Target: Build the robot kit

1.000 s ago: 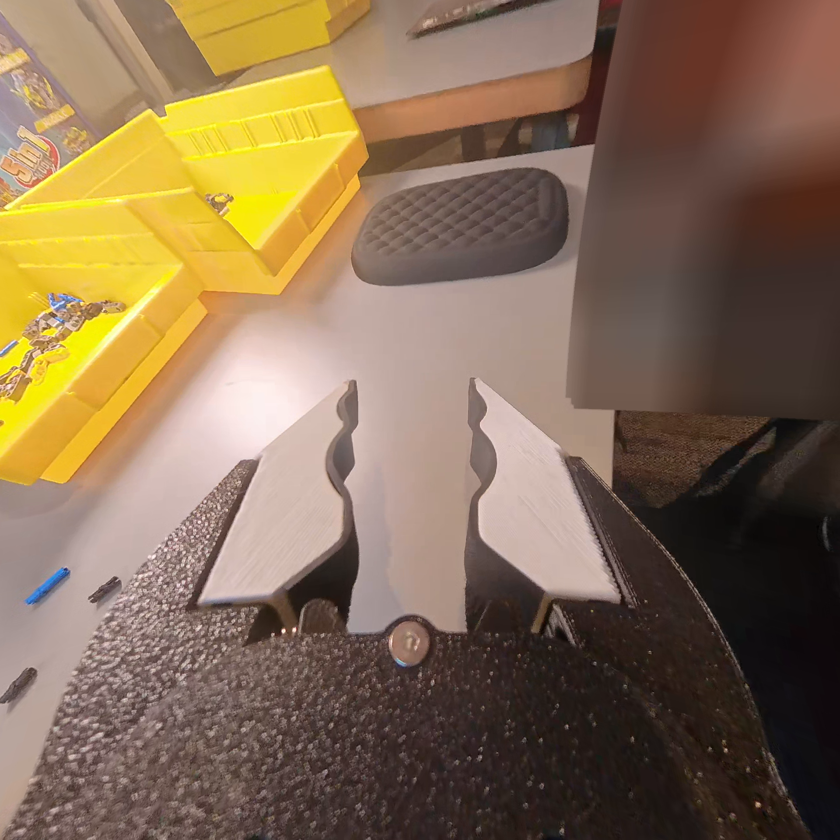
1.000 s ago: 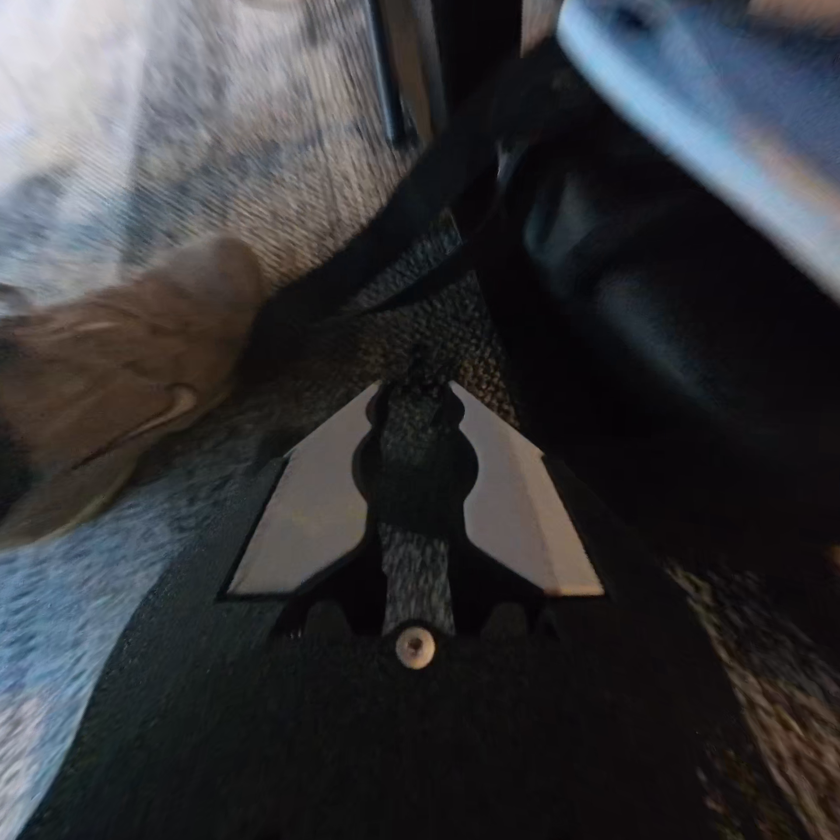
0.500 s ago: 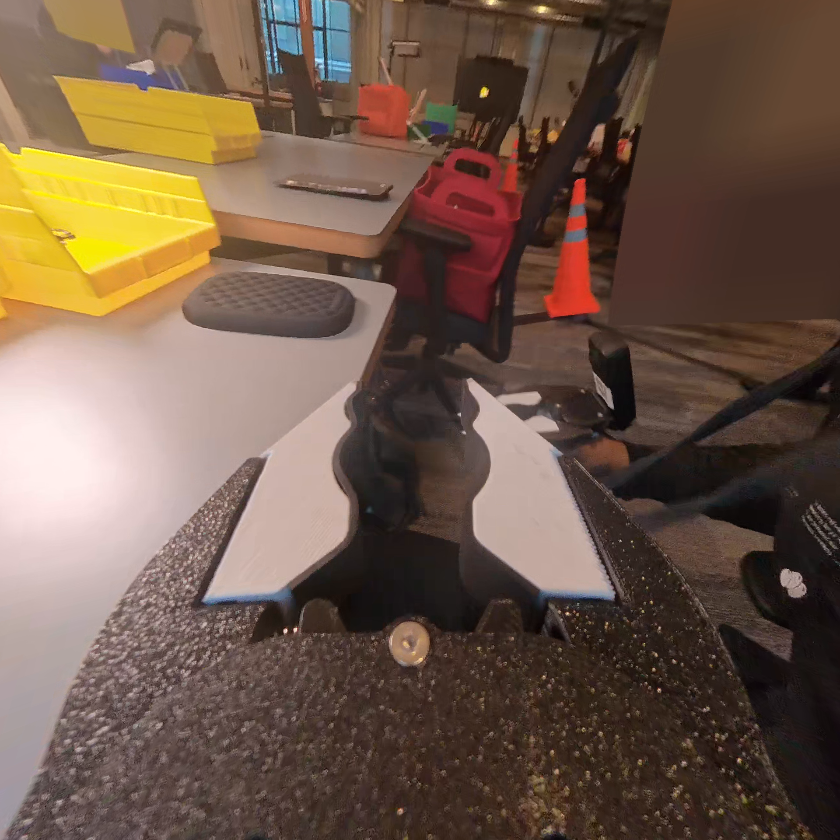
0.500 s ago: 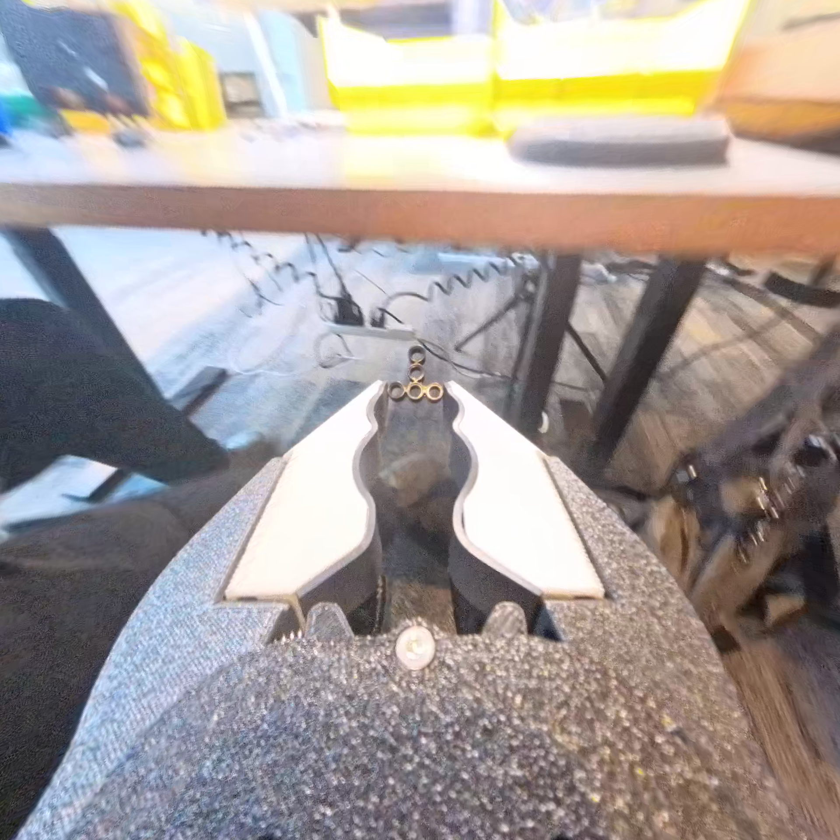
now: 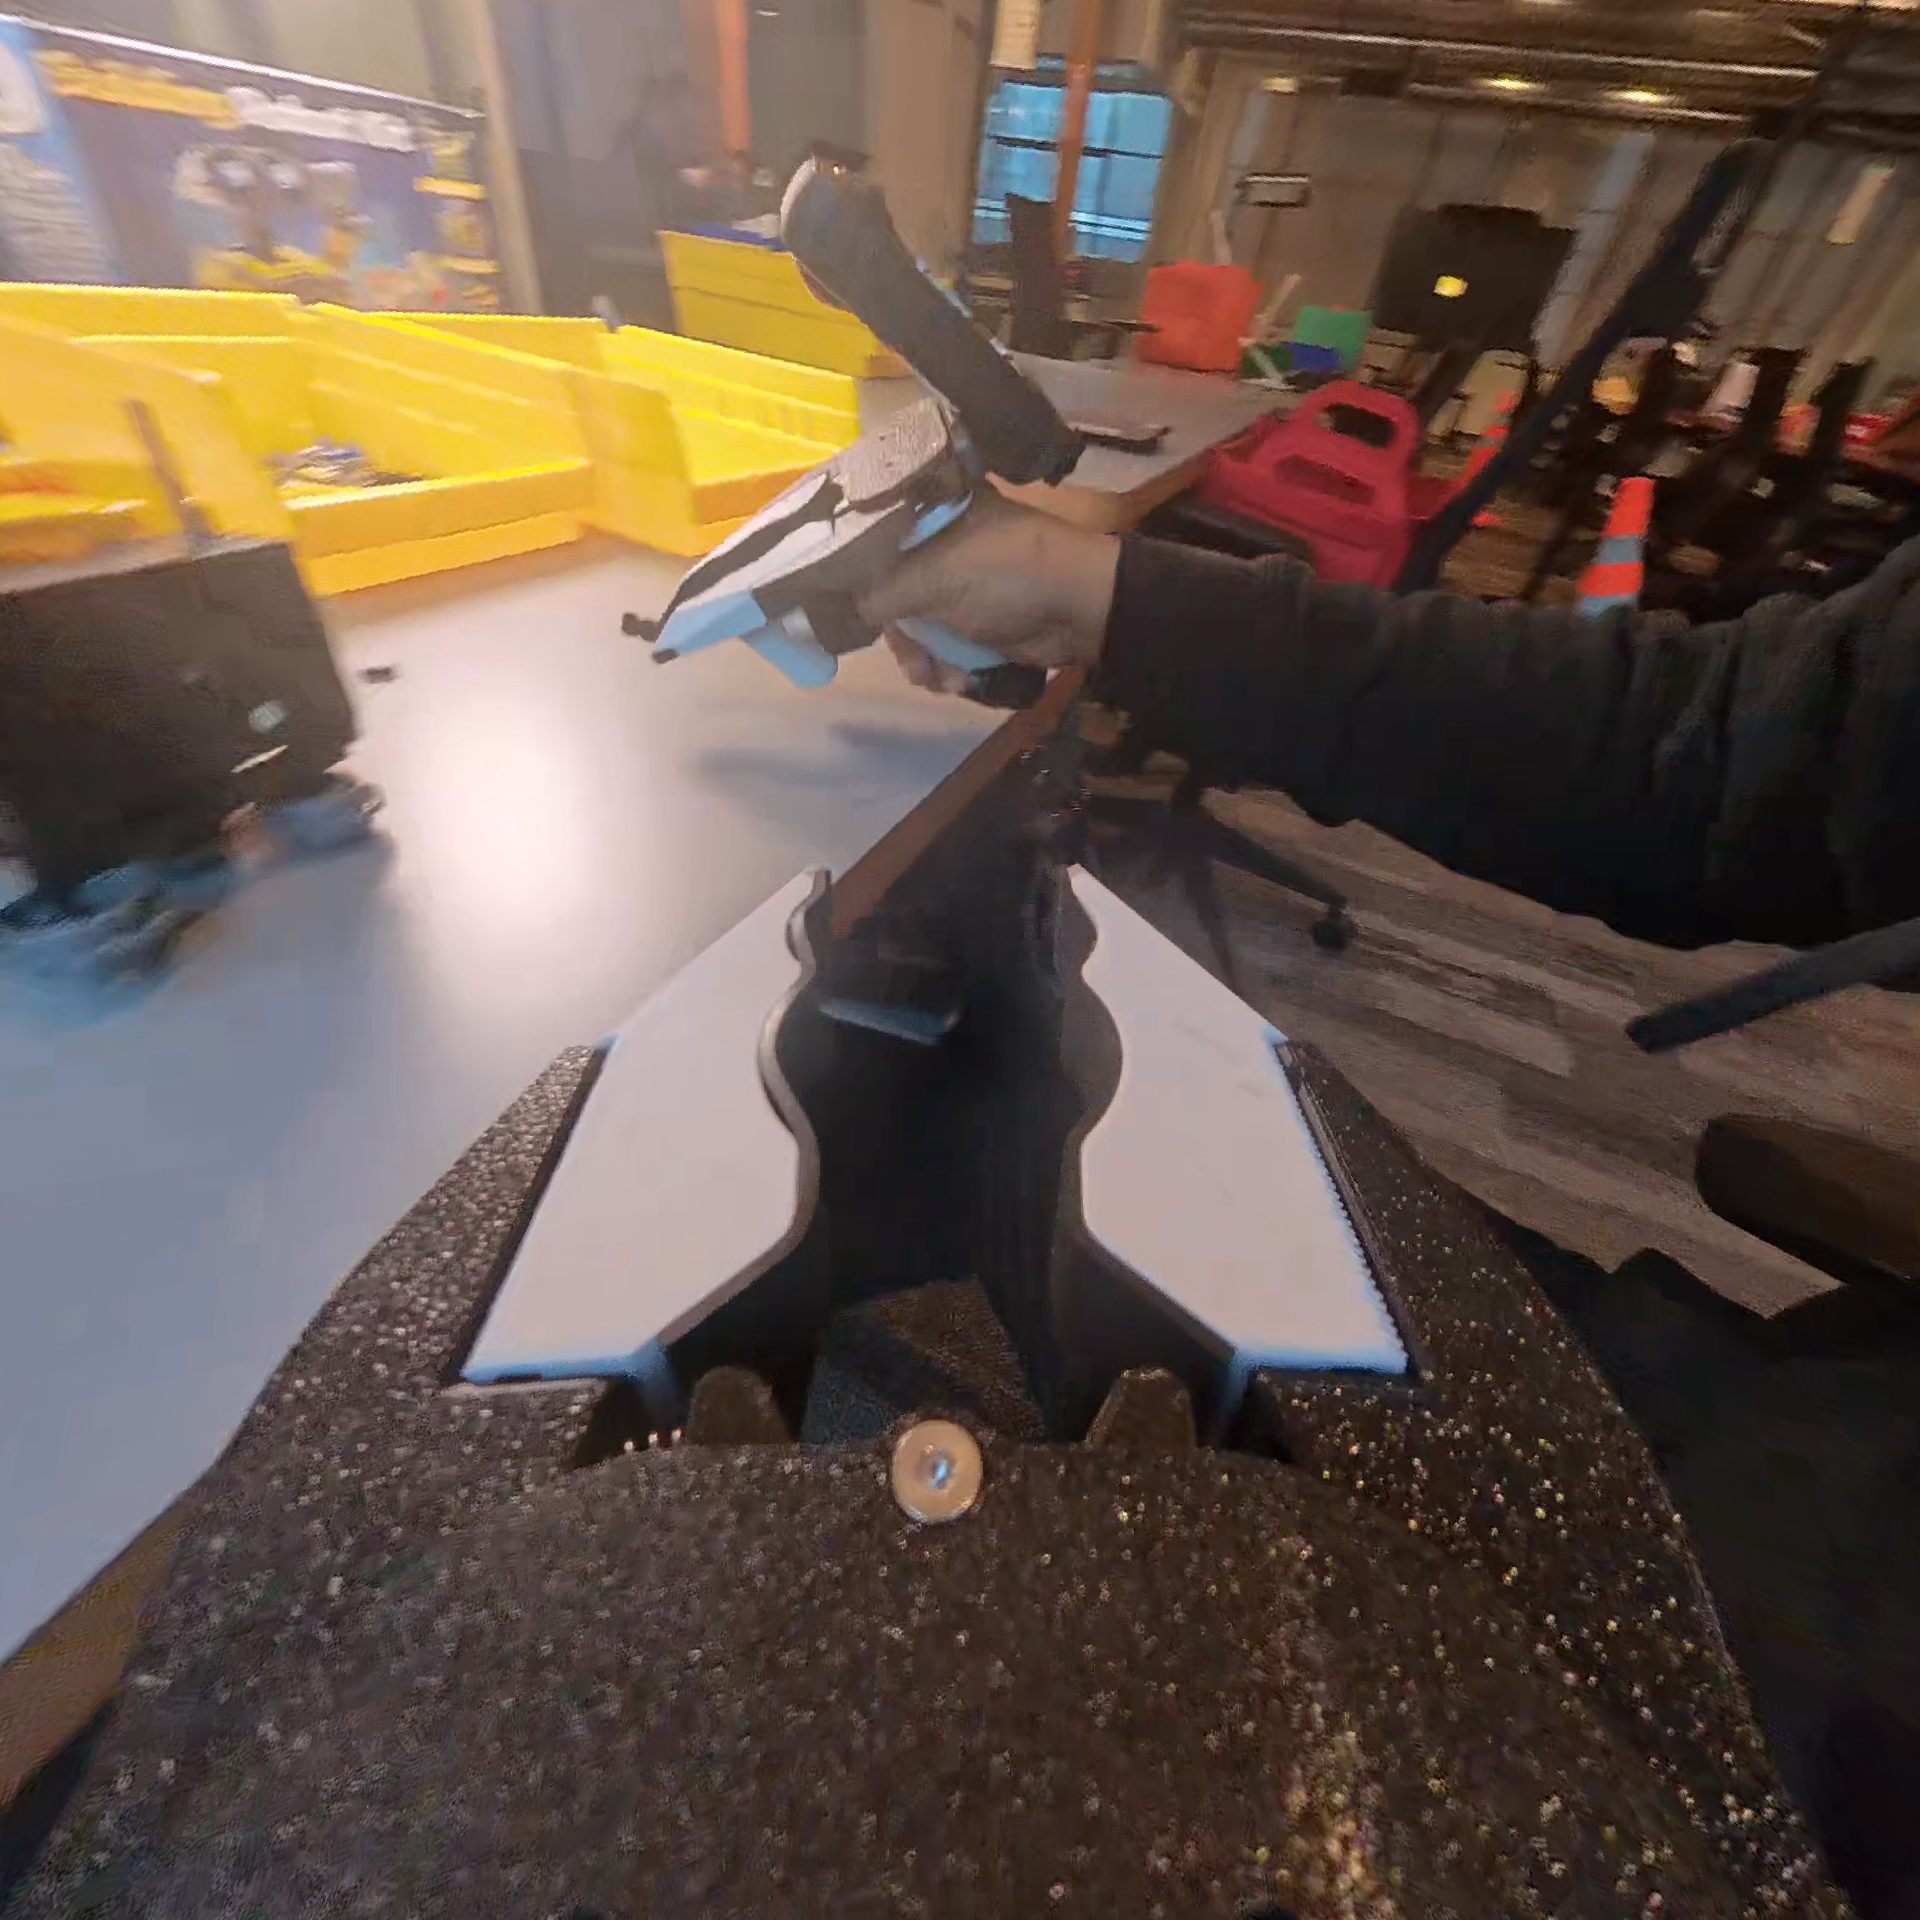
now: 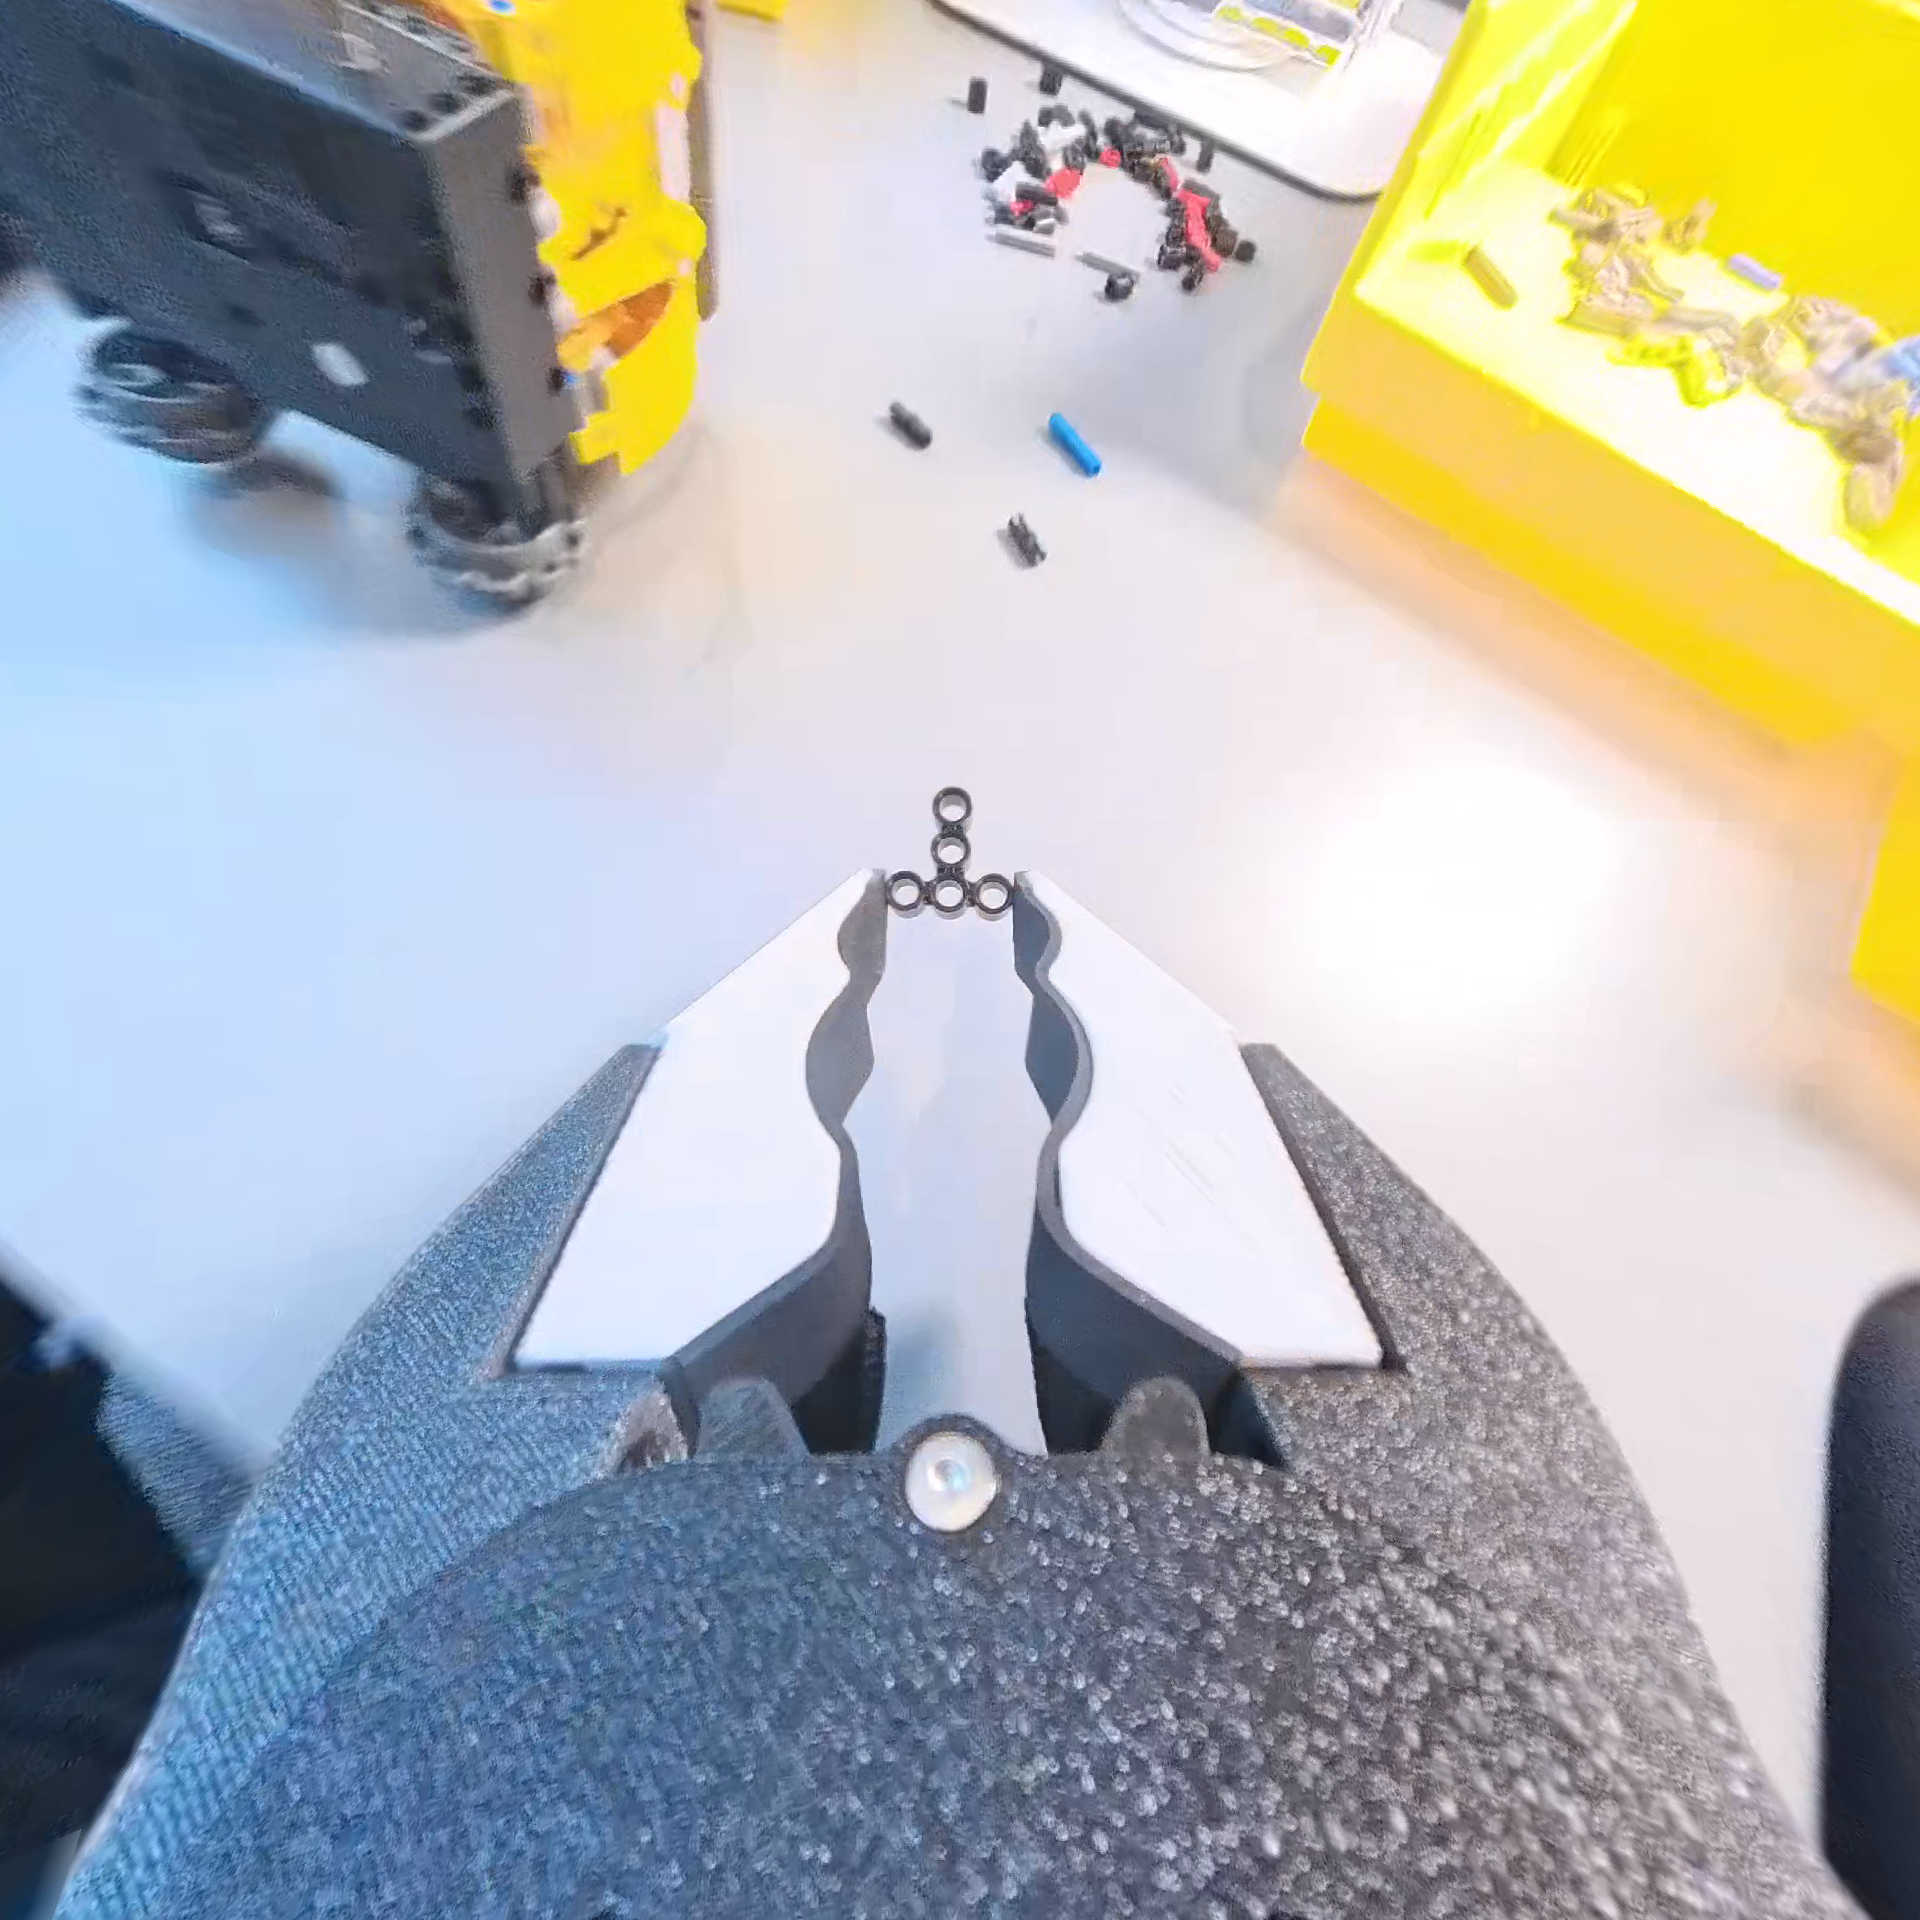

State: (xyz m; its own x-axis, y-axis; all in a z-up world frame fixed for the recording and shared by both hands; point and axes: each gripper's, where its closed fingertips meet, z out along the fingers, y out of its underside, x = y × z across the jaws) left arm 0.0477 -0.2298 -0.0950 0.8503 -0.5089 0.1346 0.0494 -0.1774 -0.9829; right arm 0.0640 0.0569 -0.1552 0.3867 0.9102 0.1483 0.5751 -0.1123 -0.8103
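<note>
My right gripper (image 6: 948,896) is shut on a small black T-shaped beam with round holes (image 6: 950,871), pinched at its fingertips above the white table (image 6: 520,831). In the left wrist view that gripper (image 5: 665,639) is held by a hand in a dark sleeve (image 5: 1351,665) over the table, with the small part at its tip. My left gripper (image 5: 940,899) is open and empty, over the table's right edge (image 5: 935,790). A black and yellow wheeled brick model (image 6: 343,249) stands at the left; it also shows in the left wrist view (image 5: 156,707).
Yellow bins (image 6: 1662,364) with small parts stand on the right, more yellow bins (image 5: 436,447) at the back. Loose black pins (image 6: 1023,540), a blue pin (image 6: 1073,445) and a heap of black and red pieces (image 6: 1122,197) lie ahead. A red bag (image 5: 1320,478) and traffic cone (image 5: 1616,561) are beyond the table. About 30 cm separates my left fingertips from my right.
My right gripper has swung up from the floor and under the table to above the tabletop, holding the beam. My left gripper's view has swung away from the bins toward the table's right edge.
</note>
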